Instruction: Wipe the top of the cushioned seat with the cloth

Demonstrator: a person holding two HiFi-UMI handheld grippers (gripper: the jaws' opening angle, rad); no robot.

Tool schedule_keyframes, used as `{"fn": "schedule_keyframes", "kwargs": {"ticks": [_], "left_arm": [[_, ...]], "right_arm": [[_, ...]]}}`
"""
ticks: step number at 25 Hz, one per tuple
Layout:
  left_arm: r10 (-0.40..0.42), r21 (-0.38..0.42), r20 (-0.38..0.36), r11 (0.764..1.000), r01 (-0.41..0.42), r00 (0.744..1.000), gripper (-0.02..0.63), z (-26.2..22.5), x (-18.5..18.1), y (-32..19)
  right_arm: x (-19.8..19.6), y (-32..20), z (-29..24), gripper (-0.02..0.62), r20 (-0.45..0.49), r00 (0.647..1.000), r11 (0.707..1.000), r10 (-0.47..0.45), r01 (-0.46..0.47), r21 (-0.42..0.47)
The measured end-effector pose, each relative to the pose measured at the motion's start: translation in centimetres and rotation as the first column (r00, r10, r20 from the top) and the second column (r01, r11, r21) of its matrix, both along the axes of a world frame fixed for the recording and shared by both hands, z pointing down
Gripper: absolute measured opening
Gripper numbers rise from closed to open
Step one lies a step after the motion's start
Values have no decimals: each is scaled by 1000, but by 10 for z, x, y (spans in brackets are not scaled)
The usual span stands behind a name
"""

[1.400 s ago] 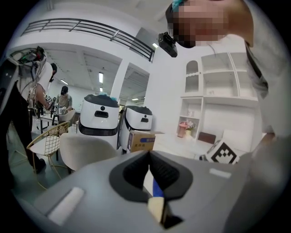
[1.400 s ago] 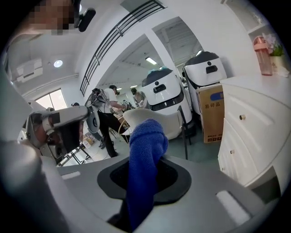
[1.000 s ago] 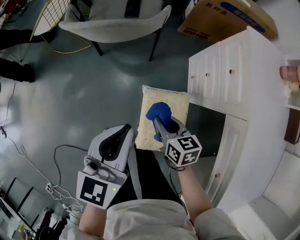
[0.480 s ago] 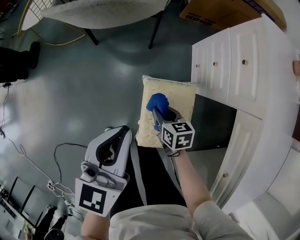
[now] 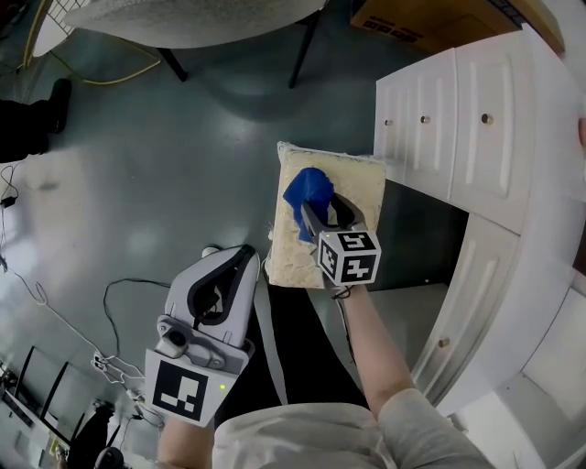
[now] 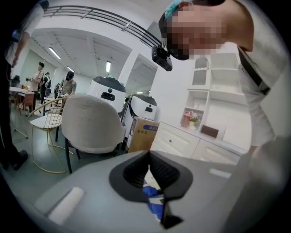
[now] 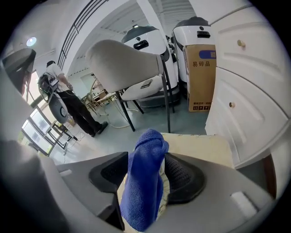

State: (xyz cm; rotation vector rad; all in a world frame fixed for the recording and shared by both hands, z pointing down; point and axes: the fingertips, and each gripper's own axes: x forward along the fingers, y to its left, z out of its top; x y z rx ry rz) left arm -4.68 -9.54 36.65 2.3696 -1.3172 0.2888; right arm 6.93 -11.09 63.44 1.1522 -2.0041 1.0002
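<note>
Grey floor (image 5: 165, 183) fills most of the head view, with a white cabinet (image 5: 458, 137) down the right side, a chair (image 5: 183, 18) along the top edge and a cardboard box (image 5: 412, 23) at the upper right. The cream seat (image 5: 362, 188) sits at the centre of the frame, just left of the cabinet.

The blue cloth (image 5: 307, 192) lies bunched on the upper left part of the seat. The right hand-held gripper (image 5: 316, 215) reaches over the seat from below. Its jaws are opening, and the cloth stands between them. A gap shows beside one pad, so they no longer seem to clamp it. The left hand-held gripper (image 5: 233, 261) hangs at the lower left of the frame, off the seat. Its jaws are together with nothing between them.

How far the wiping has got is hard to judge. The seat shows no marks or damp streaks that would tell wiped parts from unwiped ones. With the jaws letting go of the cloth on the seat, this looks like either the end of the wiping or a pause to take a new grip. If it is a pause, the lower and right parts of the seat would be the likely ground left to cover.
</note>
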Motion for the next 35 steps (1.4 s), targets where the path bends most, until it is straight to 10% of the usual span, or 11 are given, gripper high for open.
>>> {"fn": "schedule_keyframes", "kwargs": {"ticks": [23, 35], "left_arm": [[-15, -29, -2, 999, 15, 1000, 0, 19, -15, -28], [20, -24, 12, 1000, -20, 1000, 0, 18, 2, -36]], "right_arm": [[-50, -59, 37, 110, -51, 999, 999, -11, 9, -33], [-12, -62, 40, 106, -67, 997, 999, -38, 37, -10]]}}
